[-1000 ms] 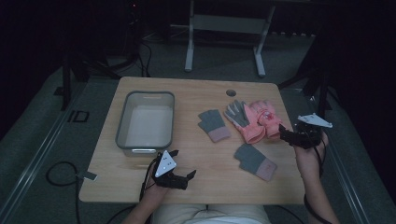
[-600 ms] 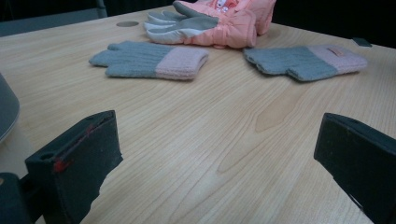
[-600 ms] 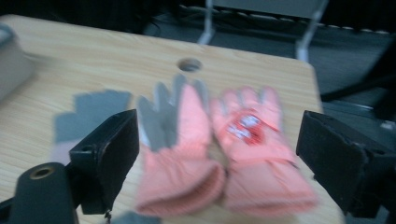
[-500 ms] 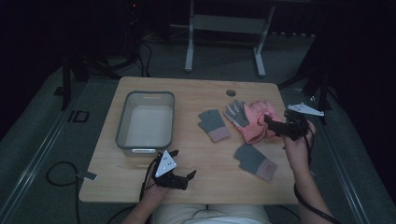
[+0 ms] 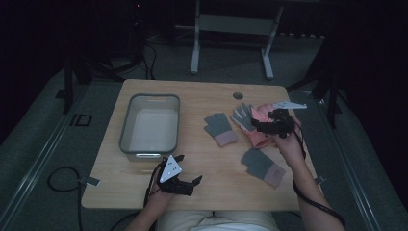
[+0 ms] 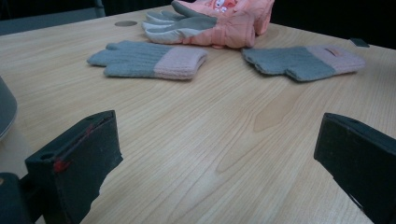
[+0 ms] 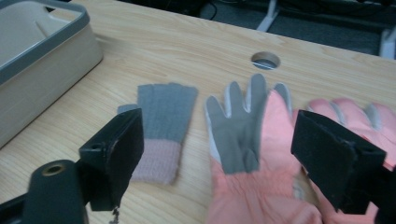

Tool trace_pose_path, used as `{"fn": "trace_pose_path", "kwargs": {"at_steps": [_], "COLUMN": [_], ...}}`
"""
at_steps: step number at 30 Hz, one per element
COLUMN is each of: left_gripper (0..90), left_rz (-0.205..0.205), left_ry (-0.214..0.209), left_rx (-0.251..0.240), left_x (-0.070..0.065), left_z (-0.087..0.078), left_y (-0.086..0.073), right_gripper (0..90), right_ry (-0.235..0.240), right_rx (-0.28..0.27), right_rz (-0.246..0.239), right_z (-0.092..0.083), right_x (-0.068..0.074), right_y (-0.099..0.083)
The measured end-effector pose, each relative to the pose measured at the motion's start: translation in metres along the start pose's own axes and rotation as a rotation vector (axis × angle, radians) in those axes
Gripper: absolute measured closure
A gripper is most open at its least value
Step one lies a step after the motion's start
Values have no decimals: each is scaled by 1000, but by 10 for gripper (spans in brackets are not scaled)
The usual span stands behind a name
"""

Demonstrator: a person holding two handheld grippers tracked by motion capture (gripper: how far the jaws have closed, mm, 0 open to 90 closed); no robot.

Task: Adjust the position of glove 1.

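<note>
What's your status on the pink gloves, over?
Right gripper open over the pink gloves, jaws just narrowed slightly, nothing gripped. Left gripper open, idle at table edge. Nothing in the way.

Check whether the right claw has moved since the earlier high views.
Yes. The right claw has slid leftward from the table's right edge to above the pink padded gloves. Its jaws have just been closing slightly, open, nothing held.
</note>
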State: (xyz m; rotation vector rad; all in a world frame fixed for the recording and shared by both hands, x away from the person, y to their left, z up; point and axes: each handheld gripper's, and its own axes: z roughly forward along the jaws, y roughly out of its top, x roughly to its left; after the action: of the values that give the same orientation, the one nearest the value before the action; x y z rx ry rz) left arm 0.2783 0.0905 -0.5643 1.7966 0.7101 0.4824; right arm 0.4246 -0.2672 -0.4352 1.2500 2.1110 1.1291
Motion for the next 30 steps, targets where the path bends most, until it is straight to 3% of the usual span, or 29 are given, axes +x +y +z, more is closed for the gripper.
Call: {"fn": "trace_pose_path", "kwargs": {"at_steps": [14,18,23,30], "left_gripper": [0,0,0,0], "left_rz": [0,0,1,2], "left_ry": [-5,-6,-8,-6], "left_rx": [-2,-2,0,-2], "left_x": [0,0,0,0], "left_z": [0,0,0,0], "left_y": [0,0,0,0], "right_gripper": [338,377,445,493], "right_ry": [52,60,82,109], "right_rx": [26,57,85,175], "right_rz": [-129,-174,-193,-256], "right_z": [49,66,85,114], "right_x": [27,35,41,47], "right_y": [14,12,12,10]}}
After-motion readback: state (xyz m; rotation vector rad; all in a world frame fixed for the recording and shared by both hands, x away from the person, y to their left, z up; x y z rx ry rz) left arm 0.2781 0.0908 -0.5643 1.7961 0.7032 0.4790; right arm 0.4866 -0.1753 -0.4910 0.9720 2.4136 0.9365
